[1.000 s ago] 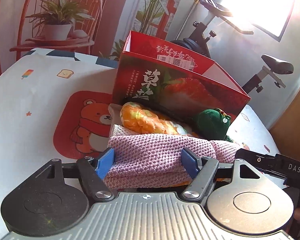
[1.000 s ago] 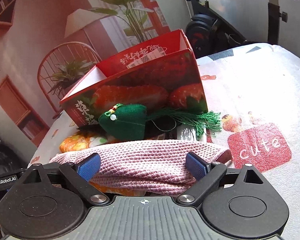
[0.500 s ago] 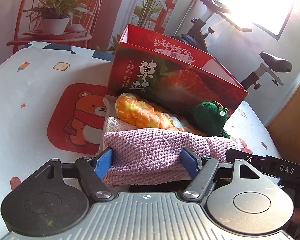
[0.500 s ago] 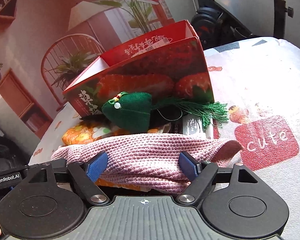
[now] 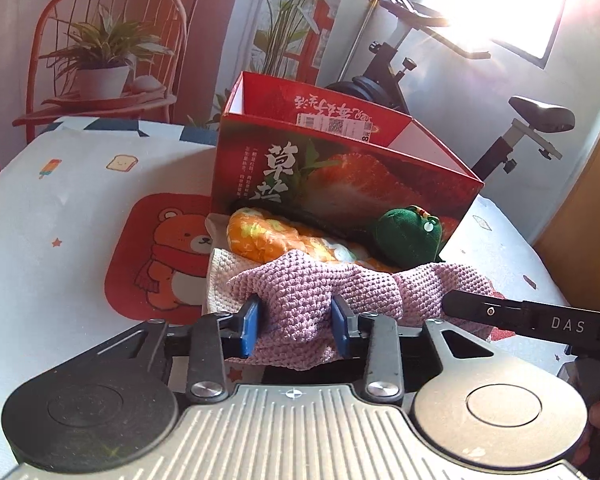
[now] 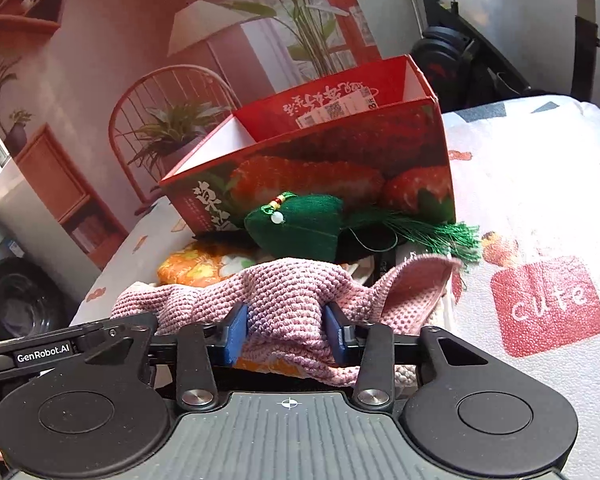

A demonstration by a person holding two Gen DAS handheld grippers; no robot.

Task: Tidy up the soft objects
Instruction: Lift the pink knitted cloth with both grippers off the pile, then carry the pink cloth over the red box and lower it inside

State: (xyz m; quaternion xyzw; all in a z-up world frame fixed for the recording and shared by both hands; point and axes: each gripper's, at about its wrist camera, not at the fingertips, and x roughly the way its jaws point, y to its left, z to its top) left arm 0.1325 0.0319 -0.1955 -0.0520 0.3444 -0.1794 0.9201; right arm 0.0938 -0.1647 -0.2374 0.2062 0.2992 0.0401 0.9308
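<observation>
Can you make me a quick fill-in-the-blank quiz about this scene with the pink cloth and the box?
1. Both grippers are closing on the knitted cloth, whose colour is ____.
2. The fruit pictured on the red box is a ____.
3. The tasselled green plush lies in ____ of the box.
4. The red patch on the tablecloth in the right wrist view reads ____.

Answers: pink; strawberry; front; cute

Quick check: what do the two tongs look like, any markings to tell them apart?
Left tongs: blue pads on black fingers, silver ribbed body, one black and one silver disc. Right tongs: blue pads, all-black body and discs. Side bars read "DAS" and "GenRobot.AI". No sleeves visible.
</observation>
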